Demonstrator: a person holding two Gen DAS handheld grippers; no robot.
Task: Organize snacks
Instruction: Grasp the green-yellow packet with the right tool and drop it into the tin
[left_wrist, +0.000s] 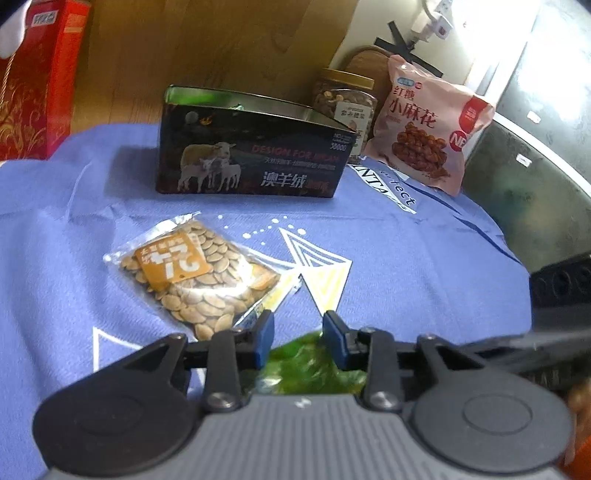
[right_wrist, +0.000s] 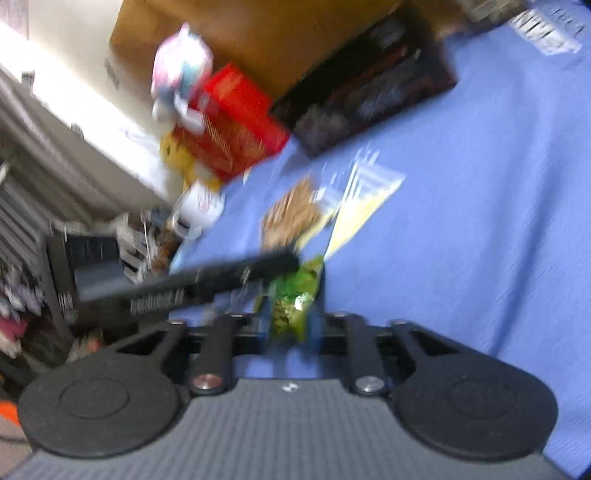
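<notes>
Pumpkin-seed packet (left_wrist: 195, 273) lies on the blue-clothed counter at 11 o'clock of the released left gripper (left_wrist: 298, 332); only the blurred right view shows the right gripper (right_wrist: 293, 325) grasping a green snack packet (right_wrist: 295, 299). Open sheep-printed tin (left_wrist: 255, 155): contents hidden.

I see a table under a blue cloth (left_wrist: 424, 266) printed with white triangles and lettering. Directly on it: an open black tin (left_wrist: 255, 155) with sheep on its side at the back, a nut jar (left_wrist: 345, 107) and a pink snack bag (left_wrist: 428, 125) just right of it. A clear seed packet (left_wrist: 195, 273) lies flat nearer me, and a green packet (left_wrist: 306, 365) sits nearest, blurred.
</notes>
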